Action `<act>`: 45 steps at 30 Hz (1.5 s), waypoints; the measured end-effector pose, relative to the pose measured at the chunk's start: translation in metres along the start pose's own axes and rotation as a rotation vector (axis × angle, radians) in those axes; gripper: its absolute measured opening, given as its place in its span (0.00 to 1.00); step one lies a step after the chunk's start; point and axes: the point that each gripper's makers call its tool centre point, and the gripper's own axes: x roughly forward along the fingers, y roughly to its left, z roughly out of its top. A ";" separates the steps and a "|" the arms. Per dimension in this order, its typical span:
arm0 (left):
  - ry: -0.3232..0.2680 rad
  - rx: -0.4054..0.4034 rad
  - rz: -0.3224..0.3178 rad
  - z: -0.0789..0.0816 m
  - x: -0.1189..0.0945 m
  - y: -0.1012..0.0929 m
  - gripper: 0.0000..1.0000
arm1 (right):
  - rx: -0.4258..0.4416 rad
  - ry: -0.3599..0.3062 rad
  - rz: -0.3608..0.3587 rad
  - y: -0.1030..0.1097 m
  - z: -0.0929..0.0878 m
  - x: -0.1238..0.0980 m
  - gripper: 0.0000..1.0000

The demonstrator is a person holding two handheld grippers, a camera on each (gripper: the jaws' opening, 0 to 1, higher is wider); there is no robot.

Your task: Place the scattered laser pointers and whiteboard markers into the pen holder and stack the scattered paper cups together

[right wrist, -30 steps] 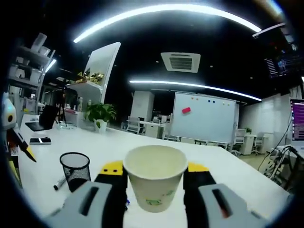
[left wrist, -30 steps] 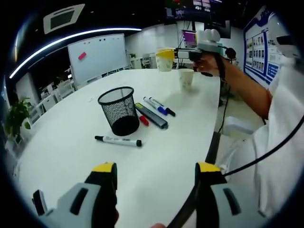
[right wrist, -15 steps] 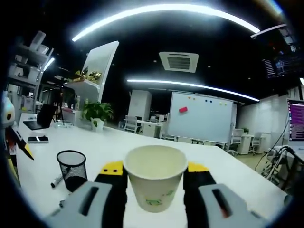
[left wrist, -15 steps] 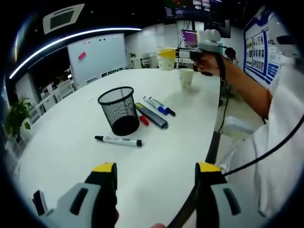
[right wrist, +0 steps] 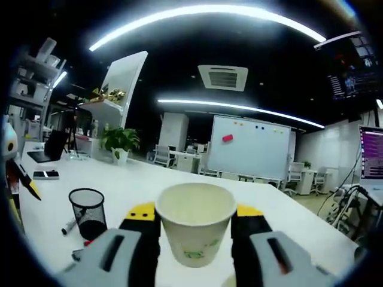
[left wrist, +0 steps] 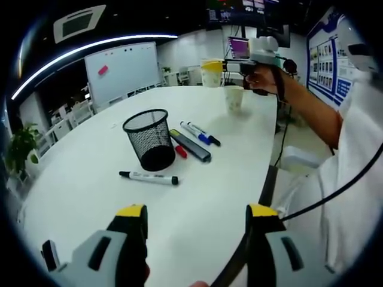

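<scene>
The paper cup (right wrist: 194,230) pinched in the right gripper (right wrist: 194,239) jaws is light and thin-walled, so I'd guess it crushes easily; holding mid-wall like this looks sane. It's up in the air above the second paper cup (left wrist: 234,98) standing on the far end of the counter (left wrist: 90,197). So two cups. One mesh pen holder (left wrist: 149,139), roughly four or five markers and pointers lying around it. Left gripper (left wrist: 196,222) jaws are spread wide, holding nothing.
</scene>
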 end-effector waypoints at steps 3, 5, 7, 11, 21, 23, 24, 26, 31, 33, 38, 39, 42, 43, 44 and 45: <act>-0.002 0.003 -0.001 0.001 0.001 0.000 0.67 | 0.004 0.000 -0.006 -0.002 0.000 -0.001 0.47; -0.002 0.005 -0.002 0.001 0.001 0.000 0.67 | 0.001 0.004 -0.004 -0.002 -0.001 -0.002 0.47; 0.000 0.006 -0.003 0.000 0.001 0.000 0.67 | -0.001 0.005 -0.005 -0.004 -0.002 -0.003 0.47; 0.001 0.005 -0.005 0.000 0.001 -0.001 0.67 | 0.003 0.011 -0.012 -0.008 -0.004 -0.005 0.47; 0.007 0.006 -0.006 -0.001 0.002 -0.001 0.67 | 0.004 0.029 -0.017 -0.010 -0.011 -0.008 0.47; 0.006 0.006 -0.007 0.000 0.002 -0.002 0.67 | 0.007 0.031 -0.016 -0.010 -0.013 -0.008 0.47; 0.004 0.006 -0.006 0.001 0.002 -0.002 0.67 | 0.007 0.032 -0.016 -0.010 -0.013 -0.008 0.47; 0.004 0.003 -0.007 0.001 0.003 -0.003 0.67 | 0.008 0.034 -0.017 -0.011 -0.013 -0.008 0.47; 0.003 0.000 -0.006 0.000 0.002 -0.002 0.67 | 0.009 0.036 -0.020 -0.013 -0.015 -0.008 0.47; 0.009 -0.002 -0.003 -0.002 0.003 -0.001 0.67 | 0.014 0.034 -0.026 -0.016 -0.015 -0.009 0.47; 0.006 0.000 0.000 0.001 0.003 -0.001 0.67 | 0.016 0.036 -0.033 -0.020 -0.016 -0.010 0.47; 0.008 0.000 0.002 0.000 0.003 -0.001 0.67 | 0.017 0.036 -0.035 -0.021 -0.016 -0.010 0.47; 0.012 0.001 0.002 -0.002 0.004 -0.002 0.67 | 0.019 0.038 -0.042 -0.025 -0.017 -0.012 0.47; 0.013 0.001 0.000 -0.002 0.004 -0.002 0.67 | 0.018 0.038 -0.045 -0.026 -0.017 -0.013 0.47; 0.013 0.002 -0.001 -0.002 0.004 -0.003 0.67 | 0.016 0.037 -0.048 -0.028 -0.017 -0.014 0.47; 0.013 0.003 -0.003 -0.002 0.003 -0.003 0.67 | 0.015 0.036 -0.051 -0.029 -0.016 -0.014 0.47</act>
